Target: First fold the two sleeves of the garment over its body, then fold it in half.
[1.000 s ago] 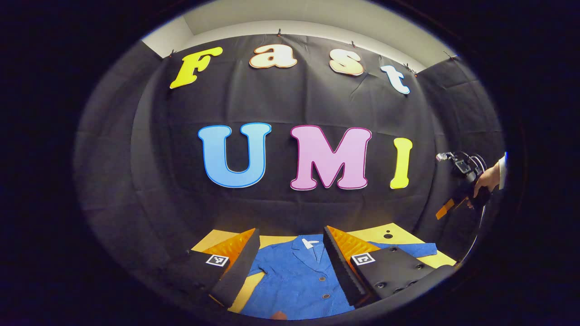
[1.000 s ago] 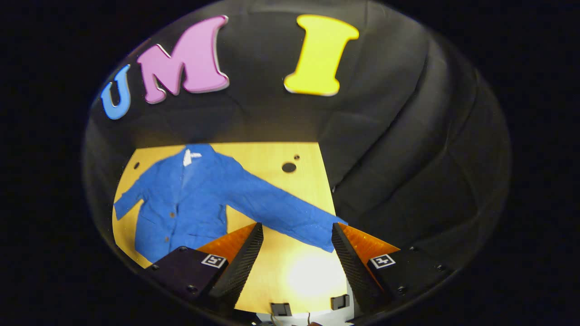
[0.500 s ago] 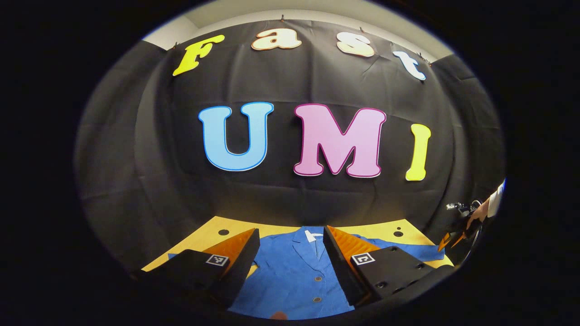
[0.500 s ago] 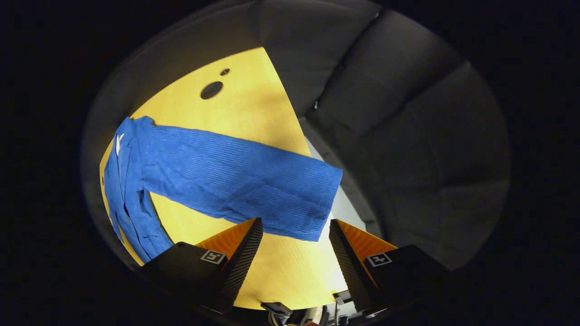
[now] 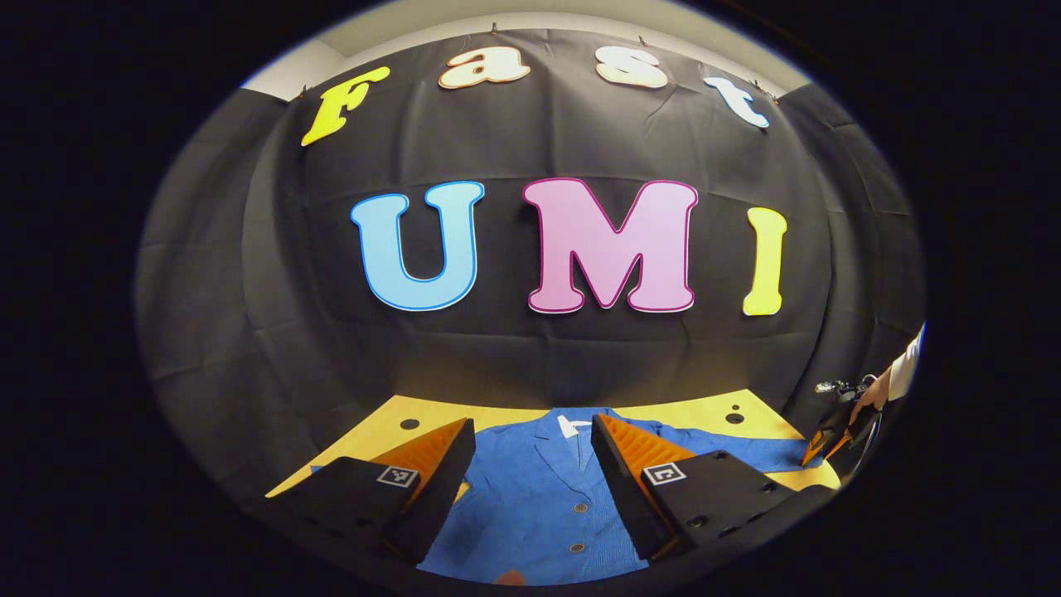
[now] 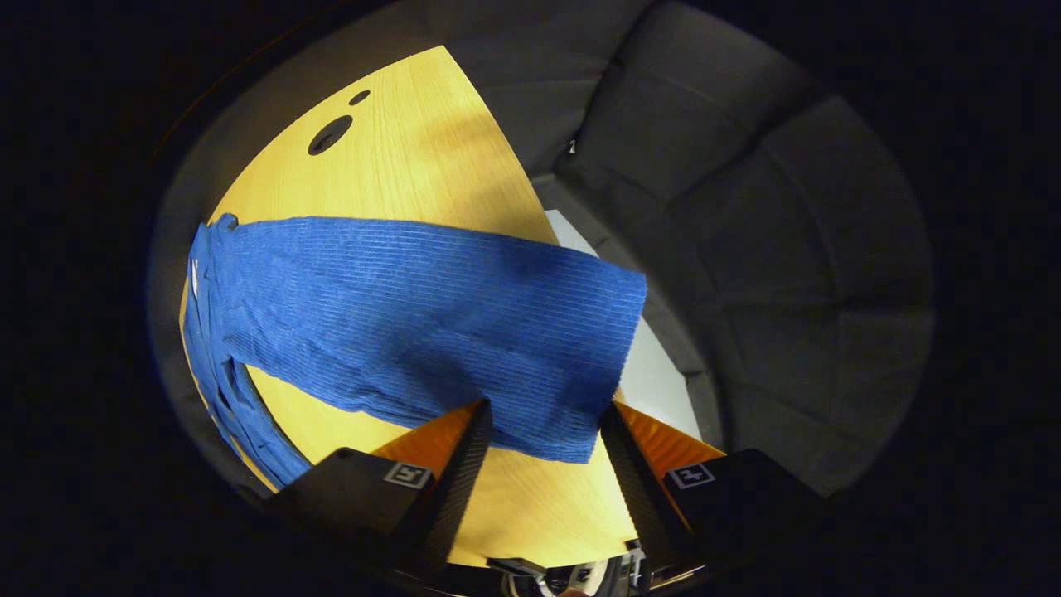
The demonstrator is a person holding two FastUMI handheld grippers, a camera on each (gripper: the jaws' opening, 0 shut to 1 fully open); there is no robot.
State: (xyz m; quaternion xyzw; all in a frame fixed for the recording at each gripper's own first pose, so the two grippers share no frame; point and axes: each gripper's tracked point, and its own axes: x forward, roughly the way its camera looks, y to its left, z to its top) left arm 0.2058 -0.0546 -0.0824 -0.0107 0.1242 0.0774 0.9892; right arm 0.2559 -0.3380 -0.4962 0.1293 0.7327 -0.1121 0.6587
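A blue button-front garment (image 5: 530, 497) lies flat on the yellow table (image 5: 373, 427), collar toward the wall. My left gripper (image 5: 532, 421) hovers open over its body, nothing between the fingers. One sleeve (image 5: 771, 454) stretches to the right, where a hand holds my right gripper (image 5: 833, 435) at the sleeve's end. In the right gripper view that sleeve (image 6: 414, 315) runs across the table (image 6: 414, 149), and its cuff (image 6: 597, 348) reaches in between the fingers of my right gripper (image 6: 545, 408). The jaws stand apart on either side of the cuff.
Two dark round holes (image 6: 330, 135) sit in the tabletop near its far corner. The table's right edge runs just past the cuff, with a pale floor patch (image 6: 655, 381) below. Black cloth walls close in the booth on all sides.
The right gripper has dropped low and moved in on the sleeve's end, so the cuff now lies between its fingers. The left gripper has barely shifted.
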